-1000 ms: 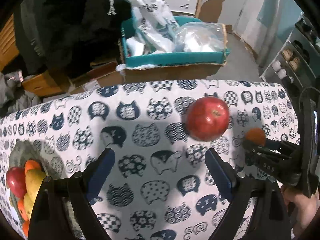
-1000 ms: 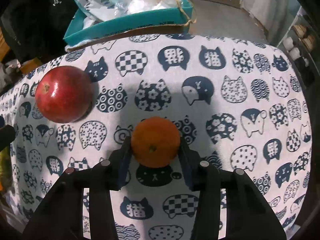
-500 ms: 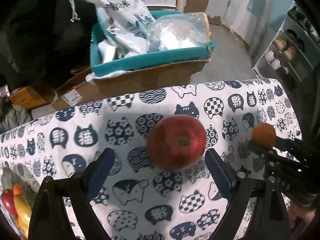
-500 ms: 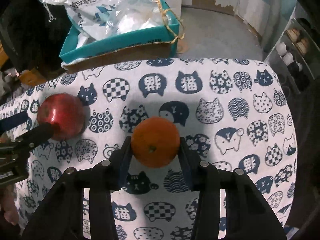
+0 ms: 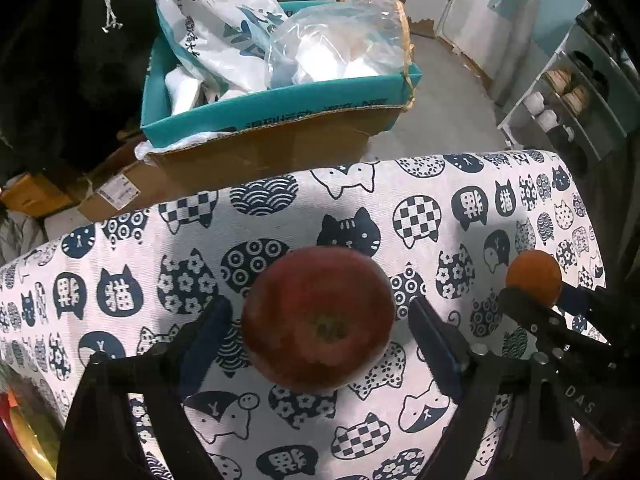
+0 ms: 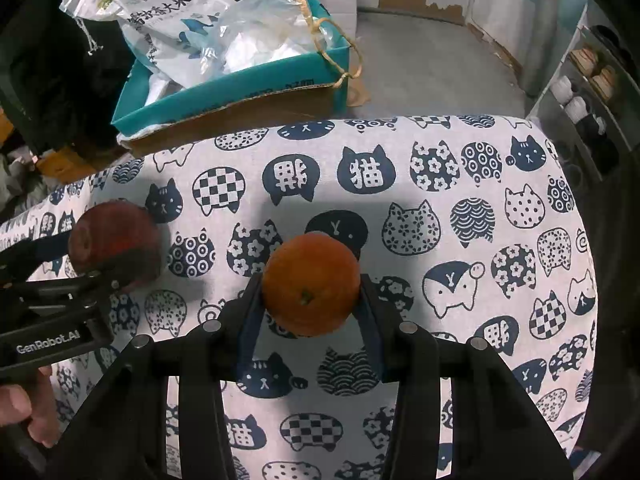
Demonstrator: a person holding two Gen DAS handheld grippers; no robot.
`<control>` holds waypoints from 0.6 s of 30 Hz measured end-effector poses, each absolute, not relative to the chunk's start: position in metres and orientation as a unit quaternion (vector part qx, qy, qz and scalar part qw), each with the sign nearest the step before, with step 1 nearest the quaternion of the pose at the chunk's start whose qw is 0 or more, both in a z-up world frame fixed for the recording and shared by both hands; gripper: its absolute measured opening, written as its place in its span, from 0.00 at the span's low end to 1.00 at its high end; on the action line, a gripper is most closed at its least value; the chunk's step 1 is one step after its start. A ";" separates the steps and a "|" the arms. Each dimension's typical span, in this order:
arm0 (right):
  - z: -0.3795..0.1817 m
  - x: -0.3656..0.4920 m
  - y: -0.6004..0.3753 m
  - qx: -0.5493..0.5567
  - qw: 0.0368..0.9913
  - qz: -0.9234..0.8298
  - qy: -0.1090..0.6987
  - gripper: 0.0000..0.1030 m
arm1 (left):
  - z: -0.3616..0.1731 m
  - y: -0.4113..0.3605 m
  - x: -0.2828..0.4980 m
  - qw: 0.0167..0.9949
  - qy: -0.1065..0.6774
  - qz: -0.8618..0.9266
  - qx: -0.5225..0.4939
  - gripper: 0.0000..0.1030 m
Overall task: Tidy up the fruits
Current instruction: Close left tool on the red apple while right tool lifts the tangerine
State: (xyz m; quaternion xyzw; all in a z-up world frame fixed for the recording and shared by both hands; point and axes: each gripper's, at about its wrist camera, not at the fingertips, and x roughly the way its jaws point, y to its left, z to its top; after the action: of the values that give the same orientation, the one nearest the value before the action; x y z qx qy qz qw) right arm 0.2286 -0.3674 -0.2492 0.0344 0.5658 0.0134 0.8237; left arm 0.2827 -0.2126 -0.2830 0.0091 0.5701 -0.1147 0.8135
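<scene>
Cat-print tablecloth (image 5: 420, 184) under both claws | my left gripper (image 5: 320, 320) straddles the red apple (image 5: 318, 318), jaws closing, pads not touching yet, lining up a centered grab | right gripper (image 6: 310, 292) clamped on the orange (image 6: 311, 285) | fruit pile (image 5: 20, 432) at frame edge, probably the bowl, mostly cut off

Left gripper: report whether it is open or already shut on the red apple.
Open. The left gripper straddles the red apple, with cloth showing in the gaps between both blue pads and the fruit; its jaws are closing.
</scene>
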 end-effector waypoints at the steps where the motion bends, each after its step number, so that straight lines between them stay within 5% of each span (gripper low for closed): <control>1: -0.249 0.229 -0.367 0.036 0.824 0.013 0.565 0.42 | -0.285 -0.213 0.284 0.810 0.574 -0.117 0.007 0.77; 18: -0.230 0.219 -0.358 0.023 0.837 0.017 0.546 0.42 | -0.267 -0.201 0.264 0.831 0.545 -0.111 0.009 0.73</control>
State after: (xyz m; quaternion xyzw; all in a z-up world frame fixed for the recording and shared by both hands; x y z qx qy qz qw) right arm 0.2190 -0.3575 -0.2296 0.0226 0.5458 0.0173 0.8374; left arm 0.2639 -0.2006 -0.2674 0.0093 0.5447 -0.1110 0.8312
